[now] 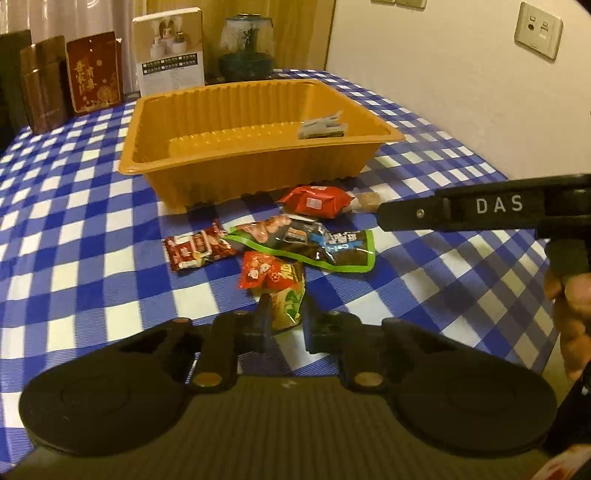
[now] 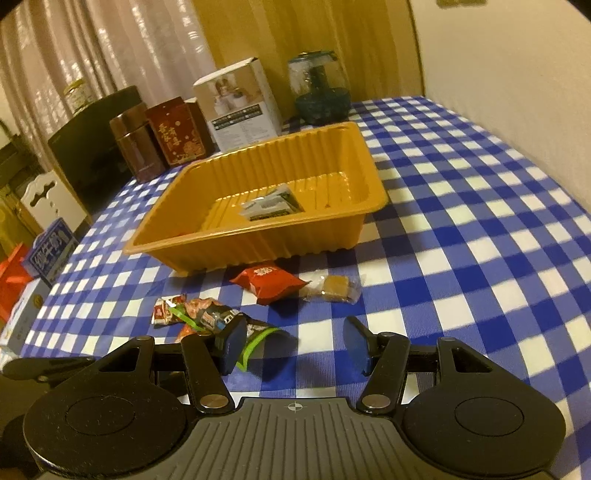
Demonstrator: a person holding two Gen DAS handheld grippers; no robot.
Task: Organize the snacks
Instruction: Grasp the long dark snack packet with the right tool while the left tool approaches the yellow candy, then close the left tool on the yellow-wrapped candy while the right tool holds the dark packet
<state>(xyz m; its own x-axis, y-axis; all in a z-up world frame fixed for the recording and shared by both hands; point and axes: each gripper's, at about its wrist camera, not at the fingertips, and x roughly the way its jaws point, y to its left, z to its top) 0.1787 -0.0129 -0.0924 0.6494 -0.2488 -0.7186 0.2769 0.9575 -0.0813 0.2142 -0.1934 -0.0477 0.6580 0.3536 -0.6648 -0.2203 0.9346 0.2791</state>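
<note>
An orange ribbed tray (image 1: 258, 177) (image 2: 258, 247) stands on the blue check cloth with a grey-white packet (image 1: 323, 127) (image 2: 271, 206) inside. In front of it lie a red packet (image 1: 314, 201) (image 2: 267, 282), a clear-wrapped brown cake (image 1: 367, 201) (image 2: 334, 288), a dark pouch with a green edge (image 1: 325, 247) and a small red-white packet (image 1: 195, 251) (image 2: 164, 312). My left gripper (image 1: 287, 306) is shut on the near end of a red and green packet (image 1: 277, 280). My right gripper (image 2: 295, 347) stands open over bare cloth, right of the pile; it enters the left wrist view as a black arm (image 1: 461, 210).
Along the back stand brown tins (image 1: 44, 85), a red box (image 1: 94, 74), a white carton (image 1: 171, 51) and a glass jar (image 1: 245, 44). A wall with a socket (image 1: 538, 31) borders the table's right side. Boxes (image 2: 48, 254) sit beyond the left edge.
</note>
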